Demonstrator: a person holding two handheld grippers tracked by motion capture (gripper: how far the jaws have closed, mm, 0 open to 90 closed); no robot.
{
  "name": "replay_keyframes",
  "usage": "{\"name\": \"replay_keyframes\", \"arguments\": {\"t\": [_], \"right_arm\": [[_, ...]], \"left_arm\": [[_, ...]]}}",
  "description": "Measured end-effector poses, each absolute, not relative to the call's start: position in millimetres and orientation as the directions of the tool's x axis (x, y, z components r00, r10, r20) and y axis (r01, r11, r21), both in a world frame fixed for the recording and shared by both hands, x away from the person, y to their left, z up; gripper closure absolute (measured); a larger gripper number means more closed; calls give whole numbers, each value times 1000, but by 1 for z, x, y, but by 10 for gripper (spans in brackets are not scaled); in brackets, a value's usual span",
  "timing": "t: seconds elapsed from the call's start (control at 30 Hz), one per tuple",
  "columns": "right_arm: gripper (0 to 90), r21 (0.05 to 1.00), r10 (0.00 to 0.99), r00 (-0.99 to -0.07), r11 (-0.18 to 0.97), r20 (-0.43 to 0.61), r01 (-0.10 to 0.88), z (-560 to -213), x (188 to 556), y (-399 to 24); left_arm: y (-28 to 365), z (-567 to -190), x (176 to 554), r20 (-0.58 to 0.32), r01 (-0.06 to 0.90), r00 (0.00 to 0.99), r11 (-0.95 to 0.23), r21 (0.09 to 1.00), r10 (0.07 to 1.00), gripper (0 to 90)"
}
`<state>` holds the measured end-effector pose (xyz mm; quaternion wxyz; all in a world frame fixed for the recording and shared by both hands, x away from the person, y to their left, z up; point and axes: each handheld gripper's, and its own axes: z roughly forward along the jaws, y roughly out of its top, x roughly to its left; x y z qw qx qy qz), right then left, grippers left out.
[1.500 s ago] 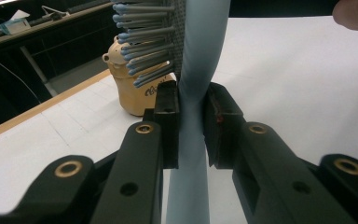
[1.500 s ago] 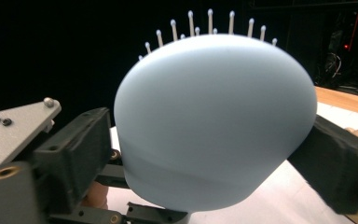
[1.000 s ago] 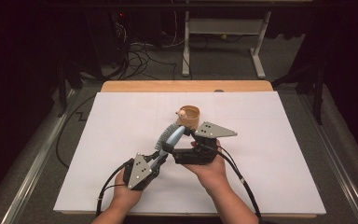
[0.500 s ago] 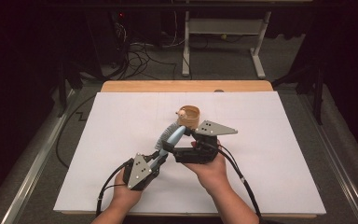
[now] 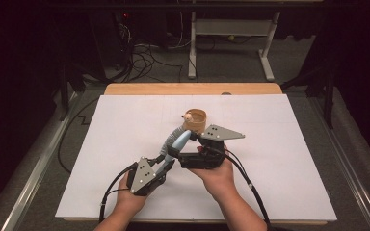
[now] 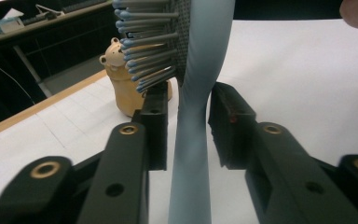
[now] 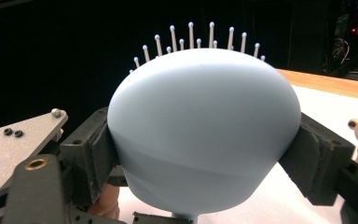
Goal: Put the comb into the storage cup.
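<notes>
A light blue hairbrush [image 5: 177, 140] is held up above the white table sheet [image 5: 125, 125], its bristles [image 6: 144, 51] to the left in the left gripper view. My right gripper [image 7: 205, 154] is shut on the brush's rounded head [image 7: 200, 126], one pad on each side. My left gripper [image 6: 189, 126] has just been opening. The brush handle [image 6: 193, 140] runs up between its pads [image 6: 230, 121], with a small gap showing on the right side. In the high view the left gripper [image 5: 166, 161] sits below and left of the right gripper [image 5: 184, 148].
A tan bear-shaped cup [image 5: 195, 120] stands on the sheet just beyond the brush, also as the cup [image 6: 121, 79] behind the bristles. A wooden table edge [image 5: 192, 89] runs along the back. Cables [image 5: 250, 187] trail from both grippers toward the front edge.
Both hands and the brush stay where they were. The left jaws' opening is too small to make out in the high view.
</notes>
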<state>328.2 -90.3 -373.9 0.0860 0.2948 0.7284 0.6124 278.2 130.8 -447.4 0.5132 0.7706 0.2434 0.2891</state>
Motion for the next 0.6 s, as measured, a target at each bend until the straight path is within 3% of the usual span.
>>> {"name": "replay_keyframes", "arguments": {"t": [0.27,0.6], "right_arm": [[207,948,549,-806,71,224,311,-371,327,-94],[207,956,585,-788,71,191,284,-366,328,-108]], "left_arm": [[133,-448,282,144,121,729,-333,935,669,476],[144,-449,288,71,167,728,-277,946,682,340]]}}
